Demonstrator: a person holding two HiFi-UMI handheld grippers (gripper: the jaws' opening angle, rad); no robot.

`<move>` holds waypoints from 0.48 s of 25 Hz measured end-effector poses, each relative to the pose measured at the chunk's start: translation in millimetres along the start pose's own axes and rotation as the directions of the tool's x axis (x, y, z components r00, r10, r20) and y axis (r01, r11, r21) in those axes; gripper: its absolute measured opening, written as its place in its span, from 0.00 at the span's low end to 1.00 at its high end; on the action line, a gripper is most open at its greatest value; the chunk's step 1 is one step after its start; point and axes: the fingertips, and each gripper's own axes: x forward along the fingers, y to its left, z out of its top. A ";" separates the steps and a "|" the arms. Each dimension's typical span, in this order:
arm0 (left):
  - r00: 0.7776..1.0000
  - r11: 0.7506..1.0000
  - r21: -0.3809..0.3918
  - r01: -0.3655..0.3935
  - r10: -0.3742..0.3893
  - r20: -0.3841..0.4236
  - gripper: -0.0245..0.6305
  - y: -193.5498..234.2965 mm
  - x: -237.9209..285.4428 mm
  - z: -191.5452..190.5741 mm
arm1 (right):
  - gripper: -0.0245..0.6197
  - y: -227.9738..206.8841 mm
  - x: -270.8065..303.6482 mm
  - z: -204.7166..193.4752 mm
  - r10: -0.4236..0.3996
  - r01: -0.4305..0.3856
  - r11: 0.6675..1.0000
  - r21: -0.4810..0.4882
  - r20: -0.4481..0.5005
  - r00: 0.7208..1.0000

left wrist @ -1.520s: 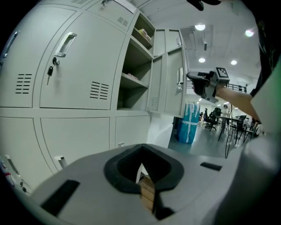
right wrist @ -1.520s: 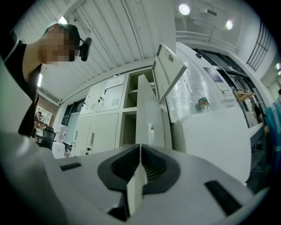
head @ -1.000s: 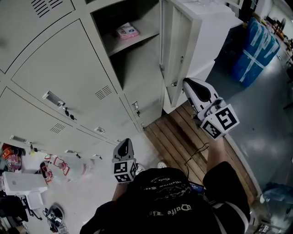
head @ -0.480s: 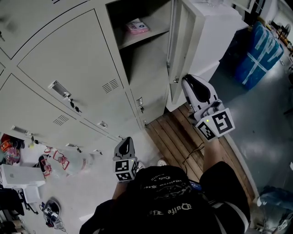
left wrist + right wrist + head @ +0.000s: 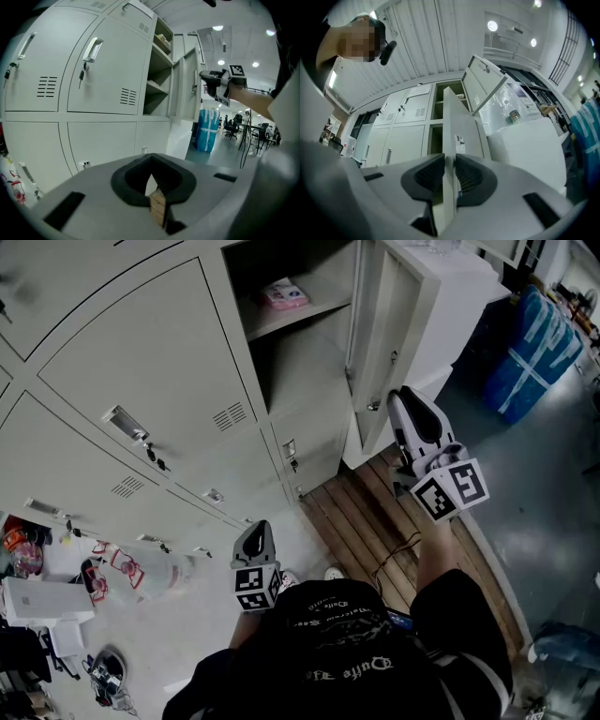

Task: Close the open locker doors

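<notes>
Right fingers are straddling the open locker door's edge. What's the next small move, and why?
Probably swing the right gripper toward the open compartment, pushing the door shut. Its fingers have just been opening, with the door's edge between them unclamped, so a sideways push should carry it.

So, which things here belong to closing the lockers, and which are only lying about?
Job: open locker door; second open door above it; right gripper, jaws just opened, door edge between them.
Lying about: pink packet on the shelf; blue wrapped bundle; plastic bag; white box.
</notes>
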 end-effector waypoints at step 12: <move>1.000 1.000 -0.020 -0.010 0.010 -0.013 0.05 10.6 7.9 -4.1 | 0.15 39.1 34.0 -12.5 0.111 -0.112 0.993 -0.033 -0.043 0.993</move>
